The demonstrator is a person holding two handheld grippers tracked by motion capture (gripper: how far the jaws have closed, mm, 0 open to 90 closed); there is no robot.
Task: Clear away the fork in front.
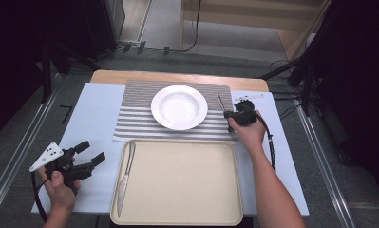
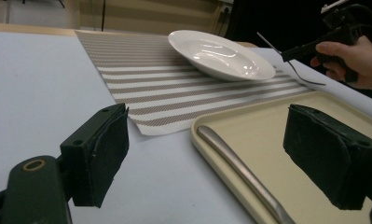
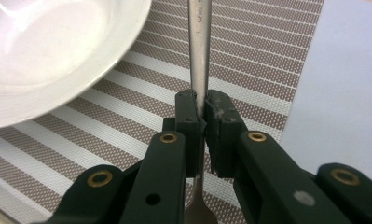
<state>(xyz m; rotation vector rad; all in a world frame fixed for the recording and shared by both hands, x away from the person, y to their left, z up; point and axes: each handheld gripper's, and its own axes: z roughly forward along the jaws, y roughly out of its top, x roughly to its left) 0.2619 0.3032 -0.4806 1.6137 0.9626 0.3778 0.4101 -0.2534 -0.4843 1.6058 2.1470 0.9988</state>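
A white plate (image 1: 179,107) sits on a striped placemat (image 1: 139,118). Just right of the plate, my right gripper (image 1: 229,114) is shut on a metal fork (image 1: 220,101). In the right gripper view the pads (image 3: 220,122) pinch the fork's handle (image 3: 198,46) above the placemat (image 3: 249,56), beside the plate's rim (image 3: 48,46). A beige tray (image 1: 177,183) at the front holds a table knife (image 1: 126,175) along its left side. My left gripper (image 1: 93,151) stands open left of the tray, with nothing between its jaws (image 2: 211,154); the knife (image 2: 239,170) lies beyond them.
A pale sheet (image 1: 94,123) covers the table, whose wooden far edge (image 1: 177,76) shows behind the placemat. Cables and dark stands line the floor on both sides. From the left gripper view, the other hand with the fork (image 2: 302,77) shows past the plate (image 2: 221,53).
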